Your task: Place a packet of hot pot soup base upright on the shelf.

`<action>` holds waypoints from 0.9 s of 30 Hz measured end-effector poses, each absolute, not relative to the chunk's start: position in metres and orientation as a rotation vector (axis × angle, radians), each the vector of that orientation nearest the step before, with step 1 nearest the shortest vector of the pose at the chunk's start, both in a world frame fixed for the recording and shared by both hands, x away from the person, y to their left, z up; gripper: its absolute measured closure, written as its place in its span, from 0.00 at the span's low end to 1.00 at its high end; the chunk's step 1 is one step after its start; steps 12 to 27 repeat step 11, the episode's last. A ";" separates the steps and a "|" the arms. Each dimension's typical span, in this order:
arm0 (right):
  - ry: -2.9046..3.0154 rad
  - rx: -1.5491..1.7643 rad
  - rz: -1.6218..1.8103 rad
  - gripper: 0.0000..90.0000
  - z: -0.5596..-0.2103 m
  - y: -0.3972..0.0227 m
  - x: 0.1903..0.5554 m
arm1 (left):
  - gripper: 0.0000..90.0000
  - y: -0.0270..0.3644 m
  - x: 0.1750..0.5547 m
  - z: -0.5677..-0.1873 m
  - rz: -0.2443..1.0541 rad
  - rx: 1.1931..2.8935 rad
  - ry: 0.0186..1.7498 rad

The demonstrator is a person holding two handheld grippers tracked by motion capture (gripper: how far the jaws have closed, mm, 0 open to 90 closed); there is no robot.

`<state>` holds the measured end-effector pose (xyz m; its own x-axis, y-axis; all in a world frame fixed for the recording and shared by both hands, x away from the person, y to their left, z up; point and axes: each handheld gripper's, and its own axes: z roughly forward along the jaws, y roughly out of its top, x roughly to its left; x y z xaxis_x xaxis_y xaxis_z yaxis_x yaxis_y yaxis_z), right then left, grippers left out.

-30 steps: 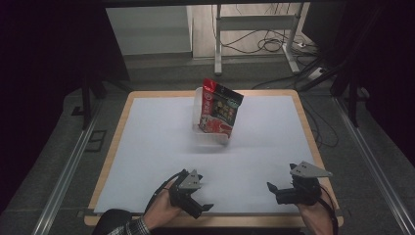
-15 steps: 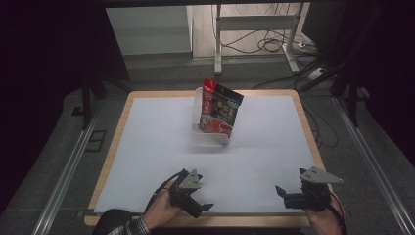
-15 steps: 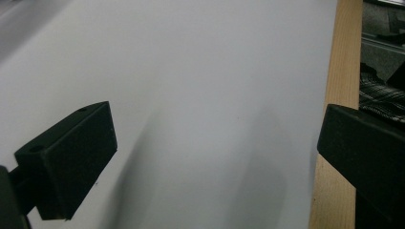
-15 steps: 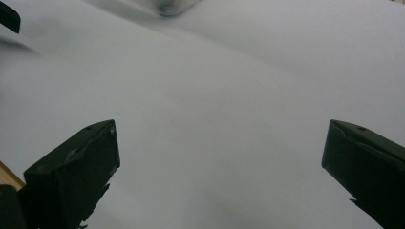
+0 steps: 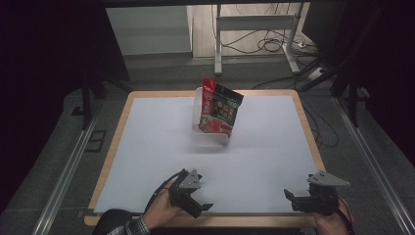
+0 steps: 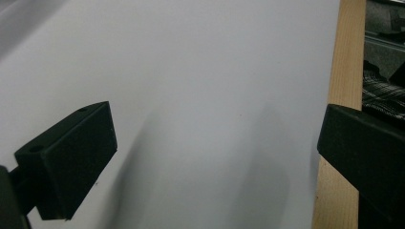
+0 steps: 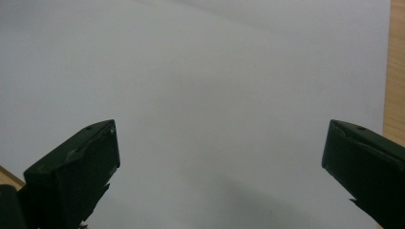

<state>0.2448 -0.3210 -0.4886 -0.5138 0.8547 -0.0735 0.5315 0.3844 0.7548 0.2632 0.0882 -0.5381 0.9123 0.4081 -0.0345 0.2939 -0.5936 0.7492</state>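
A red and black snack bag (image 5: 219, 108) stands tilted in a clear plastic tub (image 5: 209, 137) at the far middle of the white table. Near the front edge, left of centre, my left gripper (image 5: 201, 204) is held in a hand and stands open with nothing between its jaws. In the left gripper view its wide-apart fingers (image 6: 71, 162) frame bare white surface and the wooden edge (image 6: 340, 86). My right gripper (image 5: 289, 198) sits at the front right, also open and empty. In the right gripper view, its fingers (image 7: 76, 174) spread over bare white table.
A wooden rim (image 5: 308, 127) borders the white table top (image 5: 147, 147). Metal rails (image 5: 63, 171) run along both sides of the table. Beyond the far edge stand a metal frame (image 5: 218, 44) and loose cables (image 5: 274, 44) on the floor. A plaid sleeve (image 5: 129, 228) enters at the bottom.
My right gripper has drawn back toward the front right corner of the table. The left gripper and the bag have stayed in place.
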 end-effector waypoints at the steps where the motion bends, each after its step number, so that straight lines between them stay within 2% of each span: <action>1: 2.190 1.200 0.945 0.00 -0.489 -0.322 0.245 | 0.00 0.088 0.263 -0.538 0.178 2.247 0.498; 27: 2.206 1.202 0.903 0.00 -0.493 -0.325 0.247 | 0.00 0.089 0.265 -0.538 0.181 2.251 0.494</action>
